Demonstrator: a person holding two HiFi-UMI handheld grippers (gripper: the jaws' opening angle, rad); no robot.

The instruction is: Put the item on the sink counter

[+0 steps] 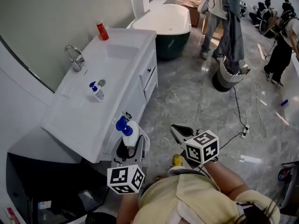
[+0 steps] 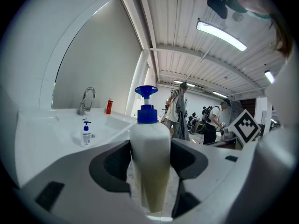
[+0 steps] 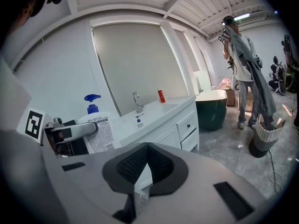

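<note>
In the head view we see the left gripper [image 1: 130, 149] clamped on a white plastic pump bottle with a blue pump head [image 1: 131, 133]. It holds the bottle upright just off the front edge of the long white sink counter [image 1: 70, 120], not resting on it. The right gripper [image 1: 180, 132] hangs beside it over the grey floor, apart from the counter. On the counter stand a small clear bottle with a blue pump [image 1: 97, 92] near the drain, a curved chrome tap [image 1: 74, 57] and a red bottle [image 1: 102, 31] at the far end

In the left gripper view the dark fingers [image 2: 114, 164] press on both sides of the pump bottle [image 2: 150, 148], its pump head rising above them. The counter [image 2: 46, 125] lies behind at the left

In the right gripper view the fingers [image 3: 133, 164] meet with nothing between them. At the left we see the pump bottle [image 3: 99, 129], label towards us, with the counter [image 3: 159, 113] beyond
</note>
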